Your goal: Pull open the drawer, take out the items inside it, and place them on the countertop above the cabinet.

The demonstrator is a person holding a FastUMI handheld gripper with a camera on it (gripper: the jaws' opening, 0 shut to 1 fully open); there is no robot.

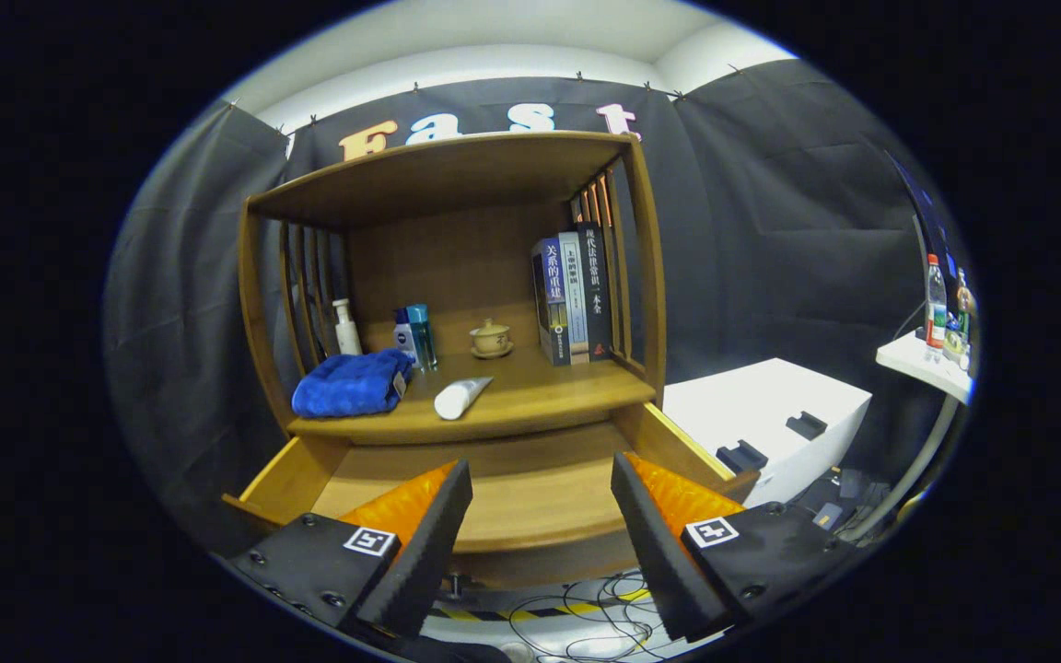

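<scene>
Cabinet (457, 276): we see a wooden unit with slatted sides, an open shelf space and a countertop at its foot.
White box (770, 405): beside the cabinet, with two dark pieces lying on top.
Drawer (530, 488): pulled open below the countertop; the bare wooden floor we can see holds nothing, and its front edge lies between the fingers.
Gripper (540, 516): we find the fingers spread wide apart, hovering over the drawer front and pinching nothing.
Books (572, 299): upright against the slats; the spines carry Chinese titles, one reading 关系的重建.
Blue towel (351, 382): bunched on the countertop, at the opposite end from the books.
White tube (460, 398): lying just beside the towel, near the countertop's front edge.
Pump bottle (344, 327): standing behind the towel.
Two small bottles (413, 339): near the towel's back corner; we cannot read their labels.
Lidded cup (491, 339): on a saucer, between bottles and books.
</scene>
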